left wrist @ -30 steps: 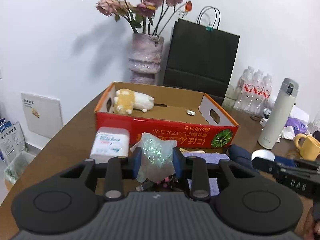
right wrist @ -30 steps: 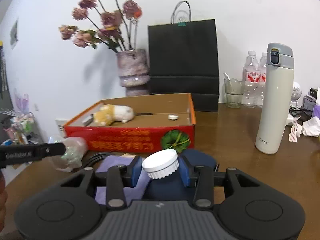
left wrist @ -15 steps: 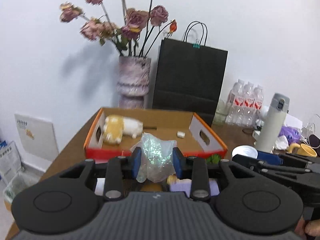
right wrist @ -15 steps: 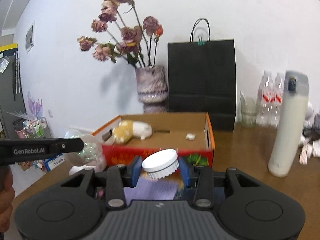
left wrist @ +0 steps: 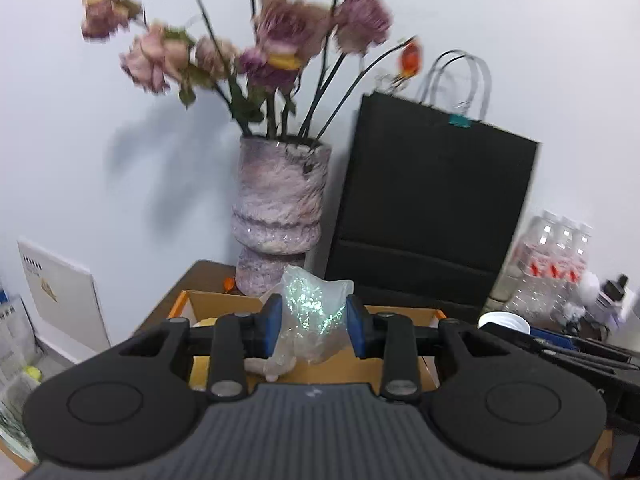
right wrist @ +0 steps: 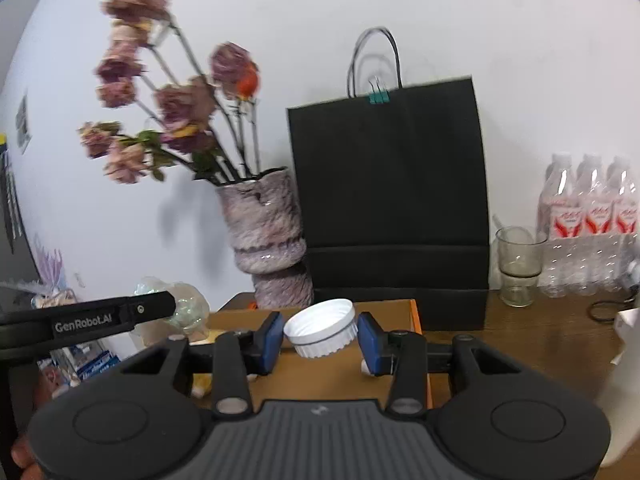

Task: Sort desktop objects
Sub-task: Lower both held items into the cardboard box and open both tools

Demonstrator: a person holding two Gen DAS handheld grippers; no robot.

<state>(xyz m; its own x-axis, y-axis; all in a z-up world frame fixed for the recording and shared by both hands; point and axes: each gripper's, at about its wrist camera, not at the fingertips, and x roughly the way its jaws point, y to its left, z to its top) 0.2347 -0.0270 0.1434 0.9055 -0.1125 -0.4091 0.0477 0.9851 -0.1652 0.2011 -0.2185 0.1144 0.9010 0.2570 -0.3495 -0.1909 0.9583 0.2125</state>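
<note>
The open cardboard box (left wrist: pixel 352 368) lies under both tools, with its orange edge (right wrist: pixel 416 316) near the black paper bag (right wrist: pixel 388 200) and the fuzzy vase (left wrist: pixel 280 216) at the back wall. The left gripper (left wrist: pixel 314 326) pinches a shiny crinkly plastic bag (left wrist: pixel 312 316) over the box. The right gripper (right wrist: pixel 320 338) squeezes a white ribbed cap (right wrist: pixel 322 332) between its blue pads (right wrist: pixel 270 340), above the box floor

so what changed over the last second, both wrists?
Both grippers lifted their loads off the table and carried them forward over the cardboard box: the left gripper with the glittery plastic bag, the right gripper with the white-capped bottle. Nothing was grasped or released. Both grips, the vase and the black bag are unchanged.
</note>
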